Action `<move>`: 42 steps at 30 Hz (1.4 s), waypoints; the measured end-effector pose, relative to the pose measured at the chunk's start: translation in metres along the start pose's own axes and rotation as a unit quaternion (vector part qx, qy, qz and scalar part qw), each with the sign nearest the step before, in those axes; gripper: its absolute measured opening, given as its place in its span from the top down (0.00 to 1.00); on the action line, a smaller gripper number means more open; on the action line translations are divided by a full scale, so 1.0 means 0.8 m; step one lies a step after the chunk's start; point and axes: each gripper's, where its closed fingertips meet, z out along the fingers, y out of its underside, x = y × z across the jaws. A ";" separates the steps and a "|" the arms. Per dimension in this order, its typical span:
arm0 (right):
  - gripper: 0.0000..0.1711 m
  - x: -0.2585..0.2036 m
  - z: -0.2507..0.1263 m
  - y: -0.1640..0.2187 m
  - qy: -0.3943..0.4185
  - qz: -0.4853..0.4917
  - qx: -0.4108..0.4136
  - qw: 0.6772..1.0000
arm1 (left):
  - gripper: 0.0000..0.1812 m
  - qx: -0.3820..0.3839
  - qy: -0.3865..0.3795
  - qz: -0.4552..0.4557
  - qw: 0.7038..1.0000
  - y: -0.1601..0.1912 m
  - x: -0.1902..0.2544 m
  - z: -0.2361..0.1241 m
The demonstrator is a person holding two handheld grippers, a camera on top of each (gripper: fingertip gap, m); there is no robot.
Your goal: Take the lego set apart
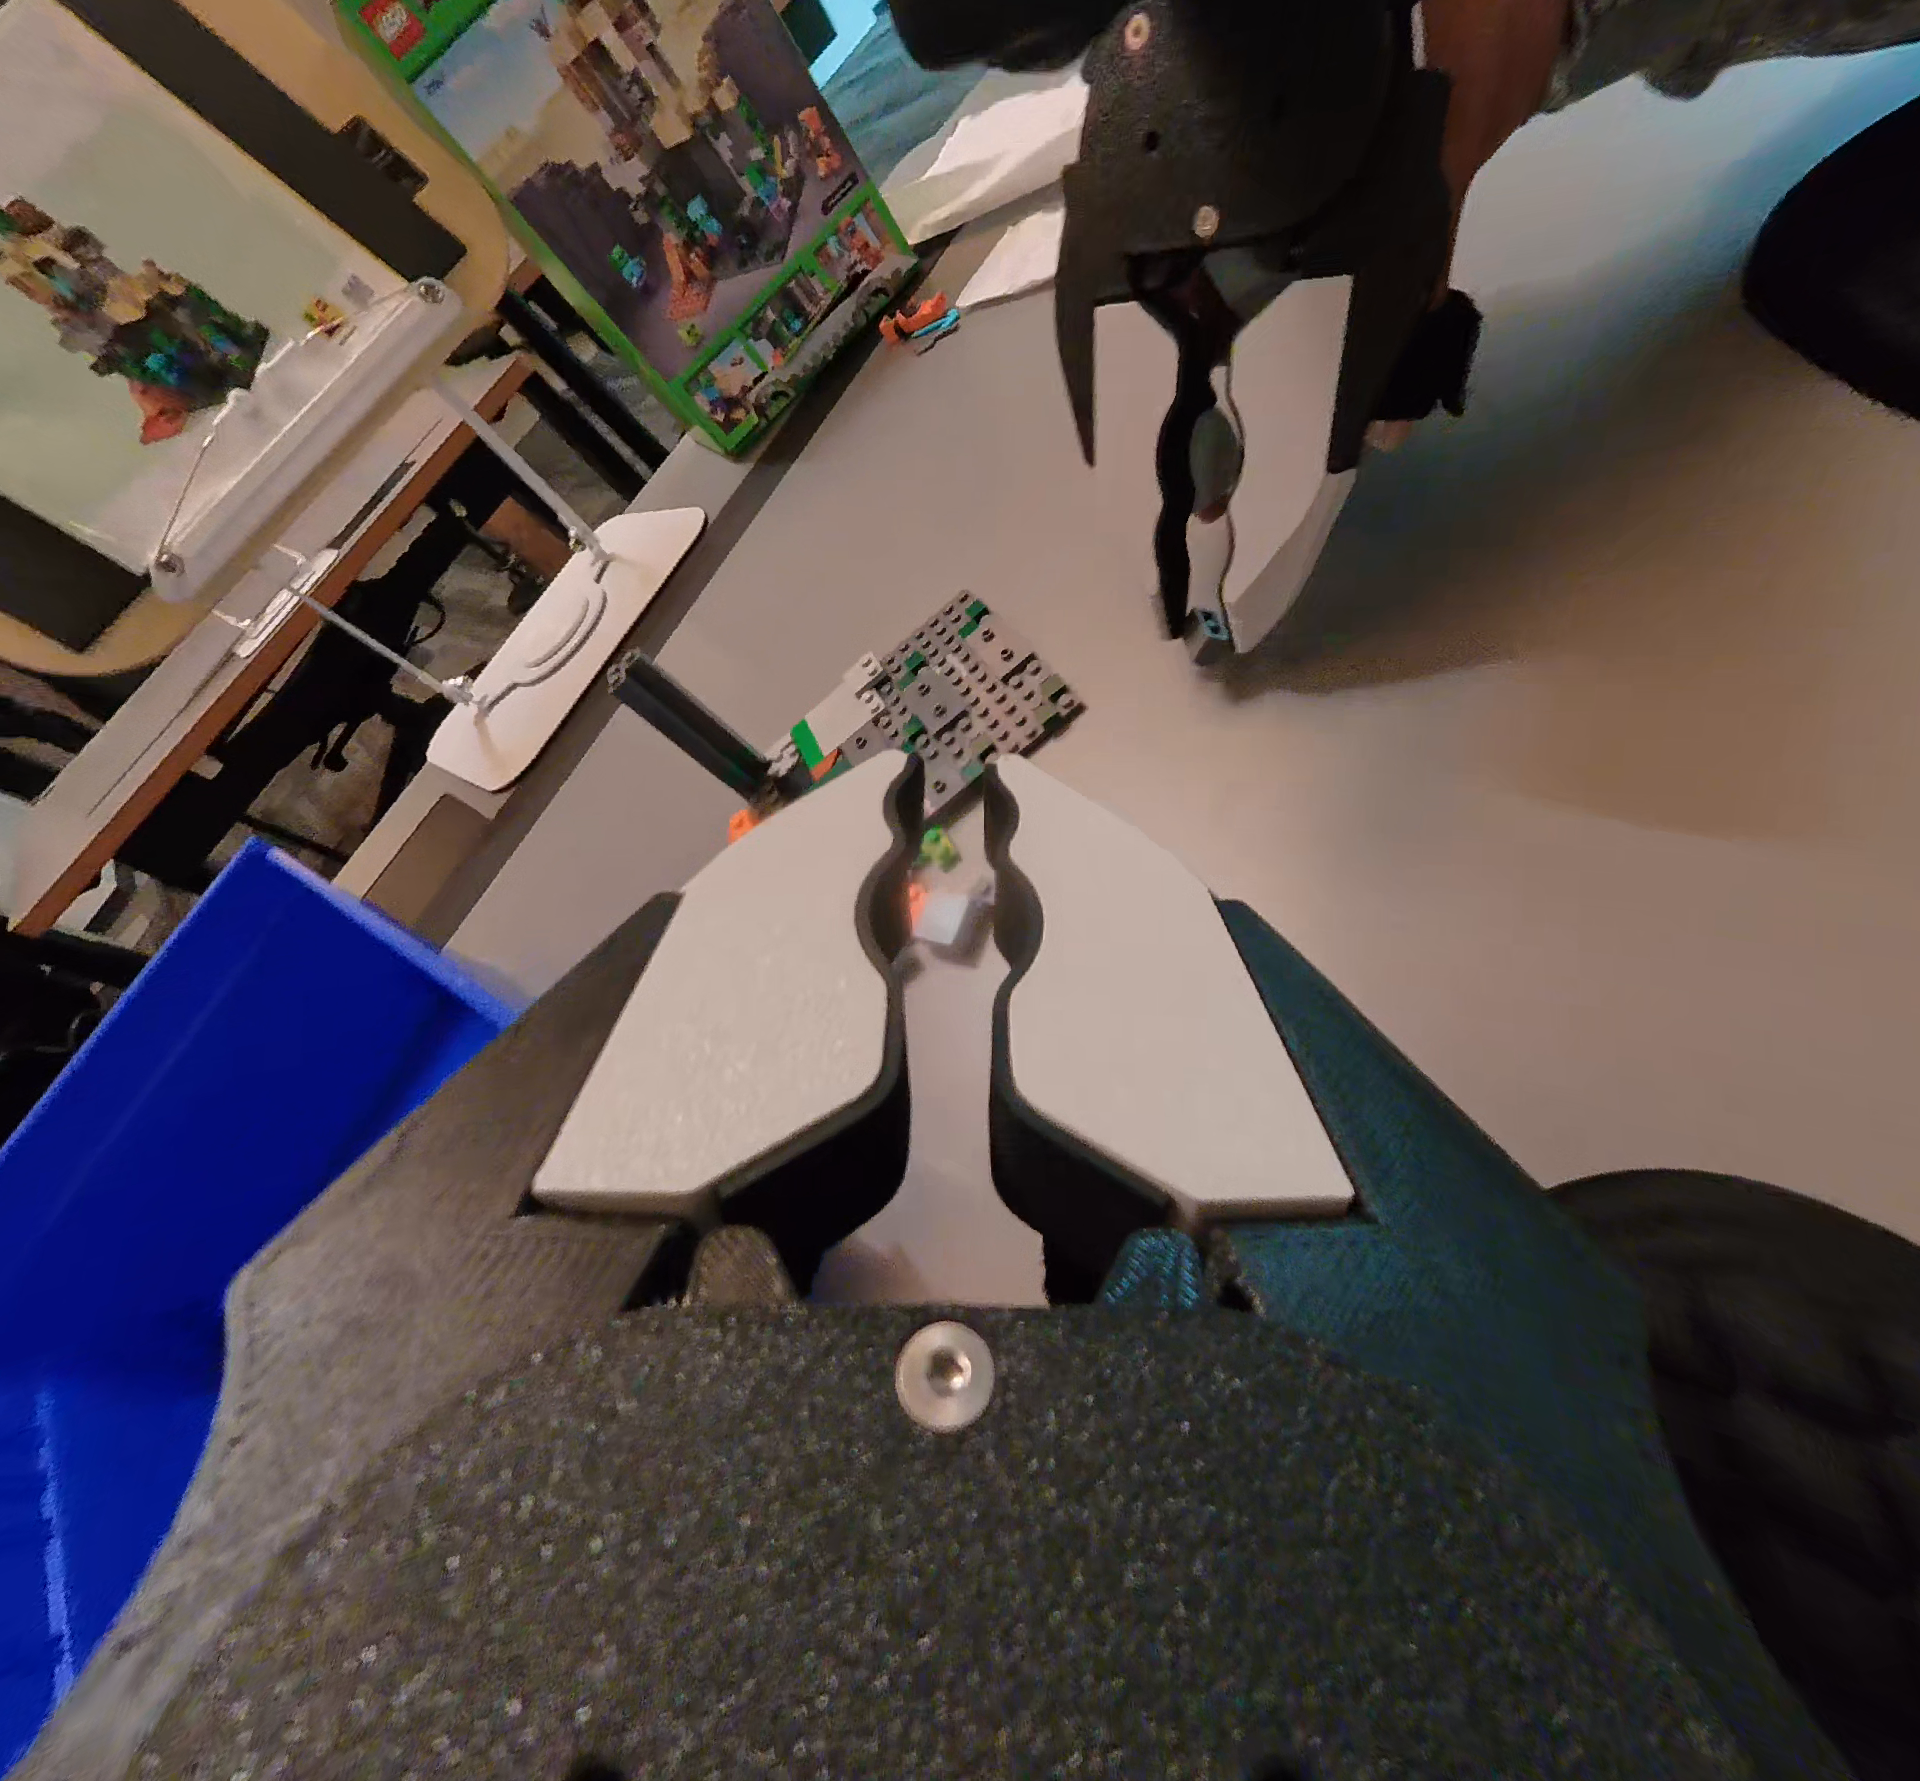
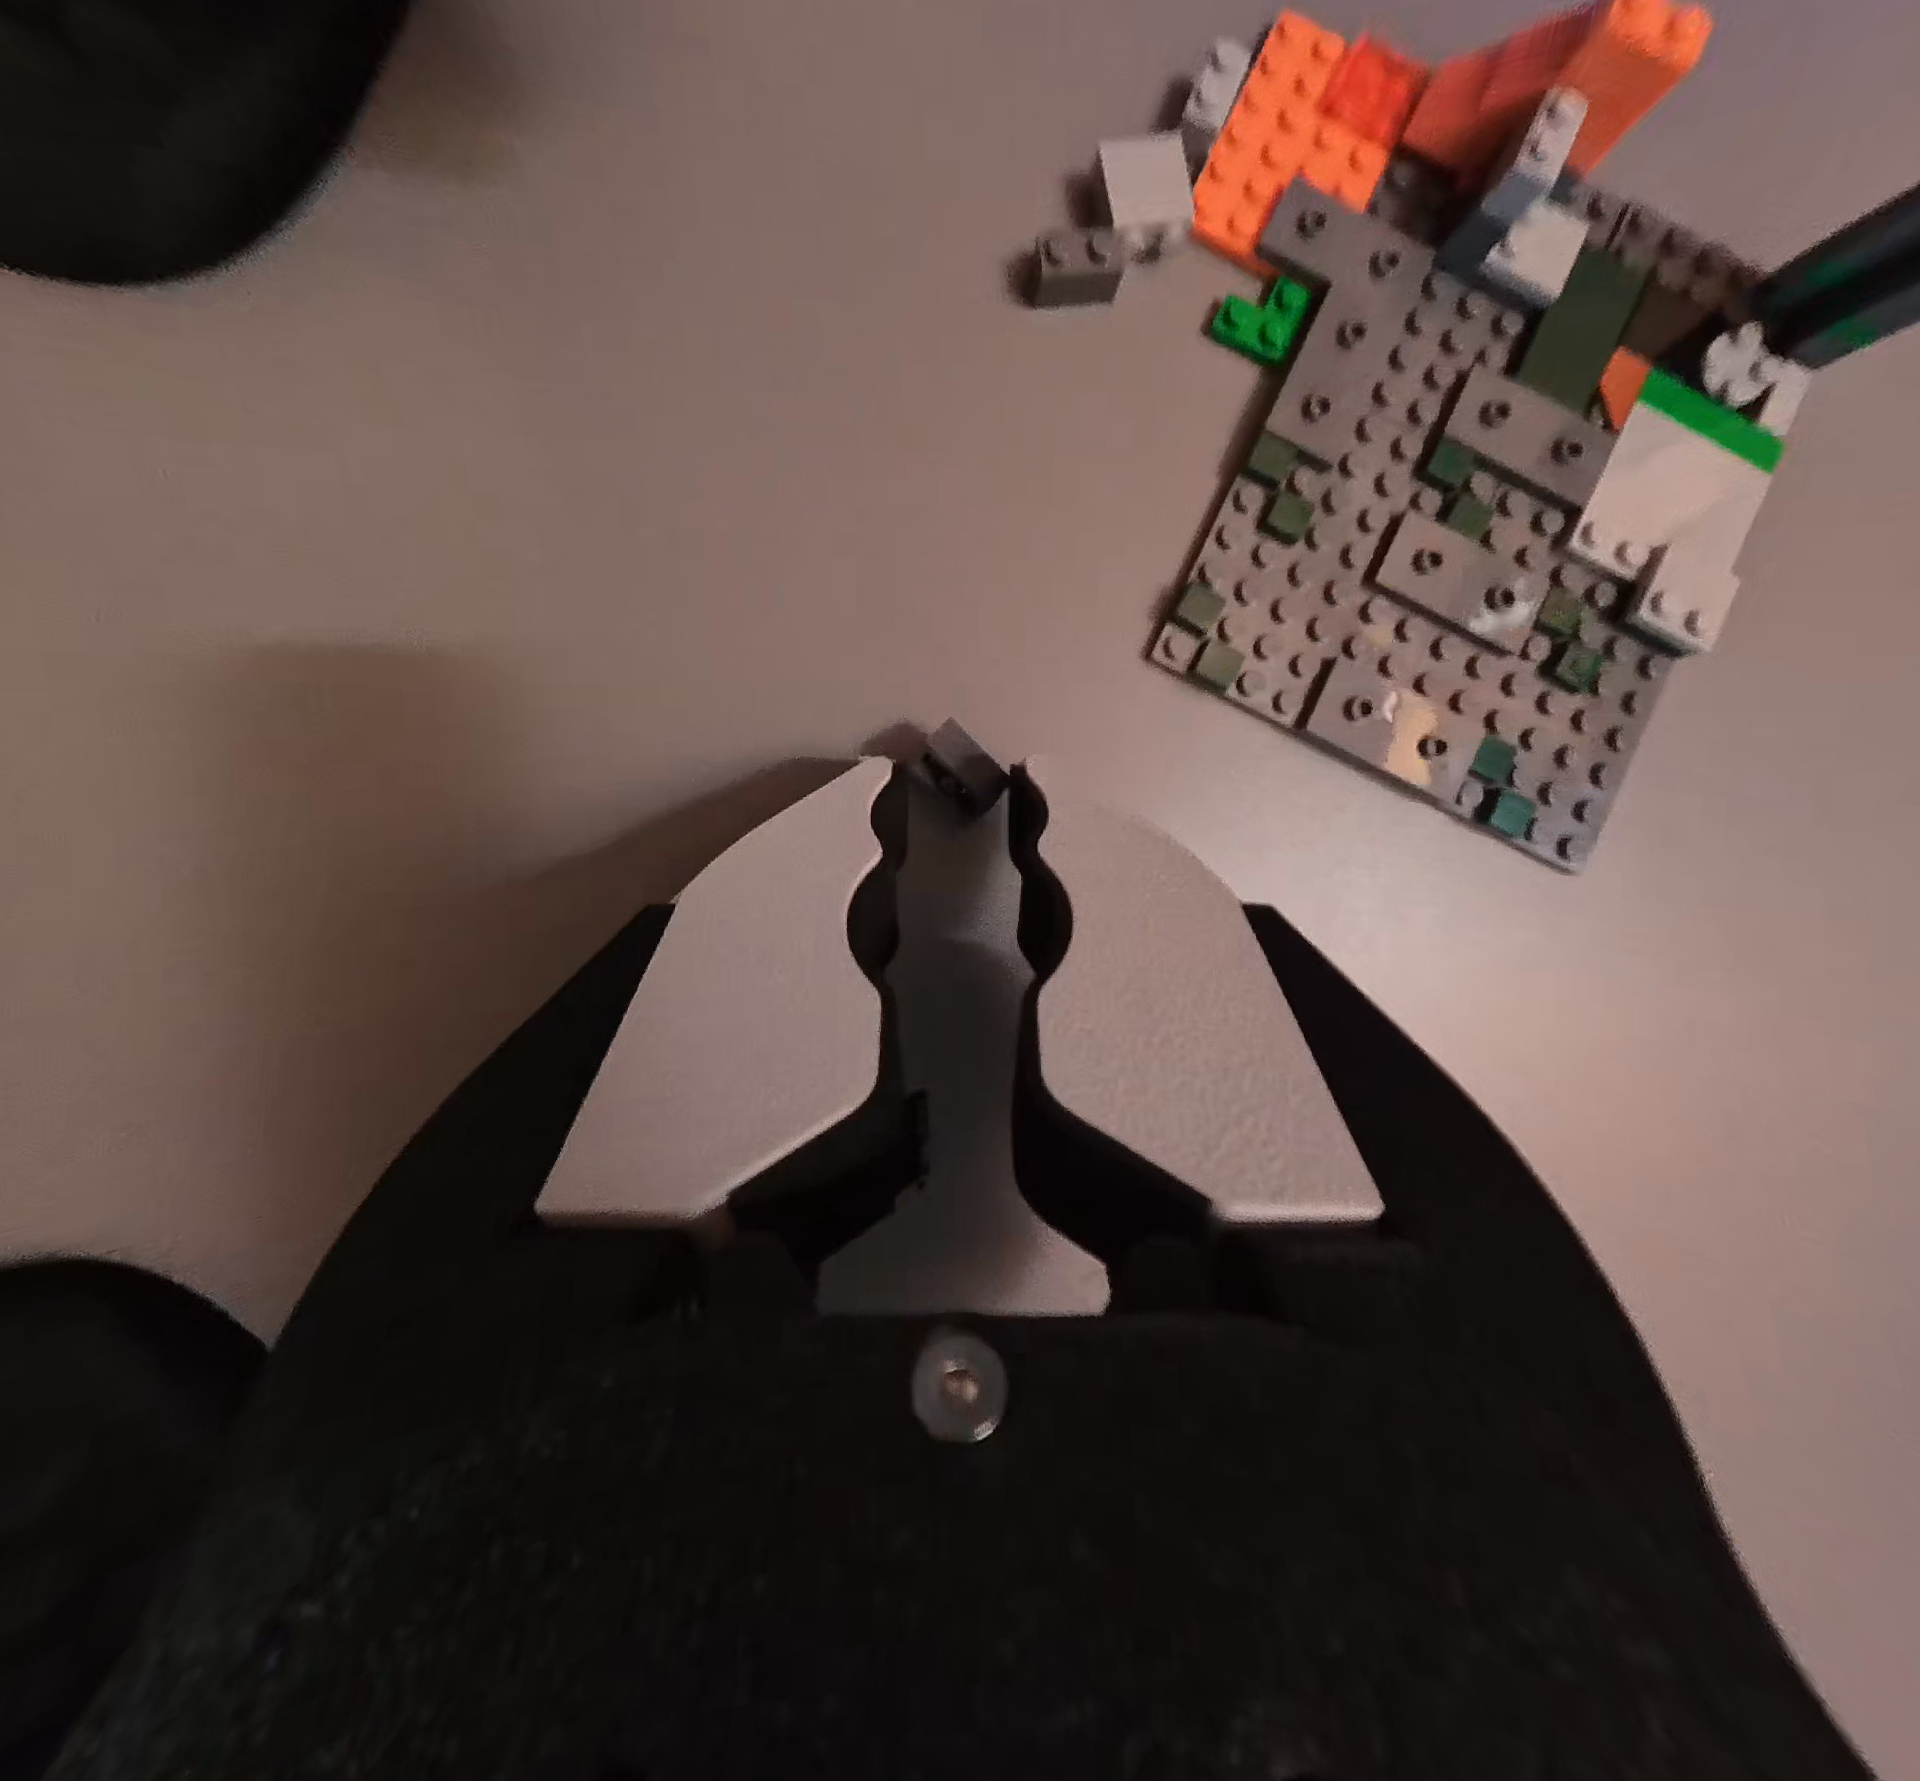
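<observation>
Right wrist view: right gripper (image 2: 951, 775) pinches small grey brick (image 2: 958, 773).

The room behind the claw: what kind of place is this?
Probably an office or lab workspace. A grey table holds a half-dismantled brick model, the set's picture box stands at its far edge, and an instruction booklet sits propped on a stand beside more desks.

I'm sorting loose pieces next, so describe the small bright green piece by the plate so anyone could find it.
Find the grey studded baseplate on the table. At its edge below the orange bricks sits an L-shaped green piece, the only bright green one there; the loose bricks nearby are grey.
</observation>
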 end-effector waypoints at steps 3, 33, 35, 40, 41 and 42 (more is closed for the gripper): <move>0.90 -0.016 -0.020 -0.040 -0.057 0.037 0.094 0.993 | 0.92 0.020 0.027 0.007 0.999 -0.015 0.017 0.002; 0.80 0.026 0.076 -0.092 -0.012 0.051 0.070 0.996 | 0.93 -0.125 -0.146 -0.093 0.977 0.098 -0.124 -0.042; 0.85 0.028 0.081 -0.090 0.002 0.036 0.055 0.998 | 0.90 -0.126 -0.147 -0.098 0.976 0.102 -0.125 -0.042; 0.90 0.022 0.078 -0.091 -0.005 0.009 0.051 0.999 | 0.88 -0.100 -0.138 -0.088 0.981 0.088 -0.117 -0.044; 0.90 0.018 0.074 -0.096 -0.019 0.020 0.065 0.997 | 0.88 -0.090 -0.133 -0.081 0.984 0.081 -0.113 -0.044; 0.90 0.013 0.068 -0.102 -0.038 0.034 0.085 0.995 | 0.88 -0.072 -0.125 -0.069 0.987 0.070 -0.107 -0.045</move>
